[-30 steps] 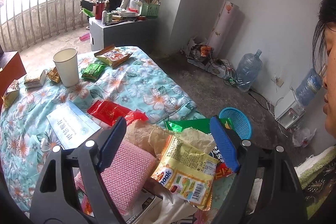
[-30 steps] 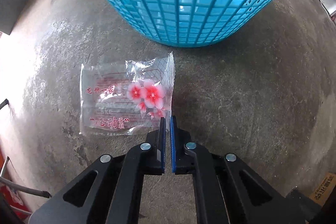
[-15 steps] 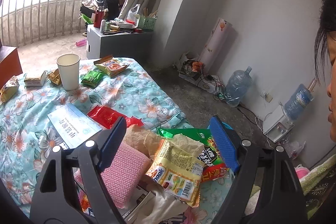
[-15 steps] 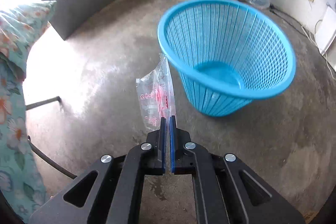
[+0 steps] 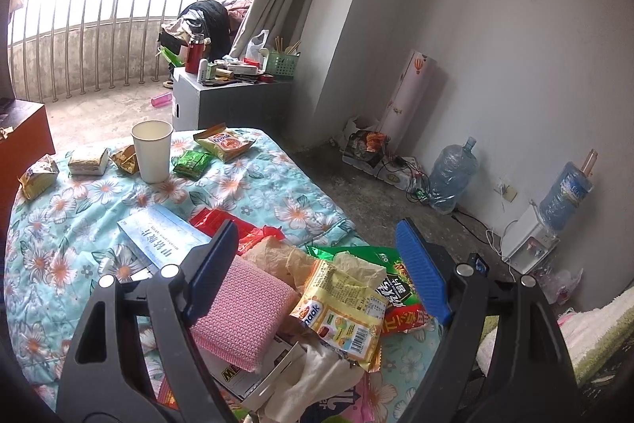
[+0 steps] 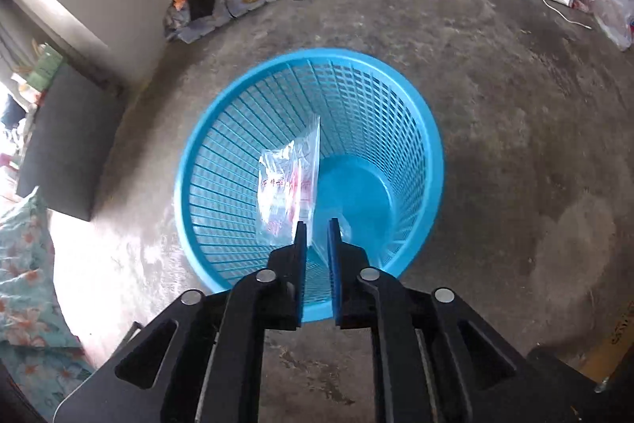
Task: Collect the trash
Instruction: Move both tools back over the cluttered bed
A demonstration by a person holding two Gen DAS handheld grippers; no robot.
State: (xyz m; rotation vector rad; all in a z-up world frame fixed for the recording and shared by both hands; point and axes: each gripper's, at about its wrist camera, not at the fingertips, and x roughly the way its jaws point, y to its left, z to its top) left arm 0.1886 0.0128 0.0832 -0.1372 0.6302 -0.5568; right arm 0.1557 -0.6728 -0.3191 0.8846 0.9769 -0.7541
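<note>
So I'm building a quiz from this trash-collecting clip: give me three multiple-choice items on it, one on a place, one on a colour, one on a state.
1. Where is the clear plastic bag with red print?
A over the basket's mouth
B on the bed
C by the water jug

2. What colour is the round plastic mesh basket?
A green
B blue
C white

3. How are the right gripper's jaws?
A slightly parted
B clamped shut
C out of view

A: the bag hangs over the basket.
B: its rim is blue.
A: a gap shows at the right gripper.

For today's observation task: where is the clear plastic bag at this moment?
In the right wrist view, the clear plastic bag hangs over the blue basket's mouth, just beyond the opened right gripper.
</note>
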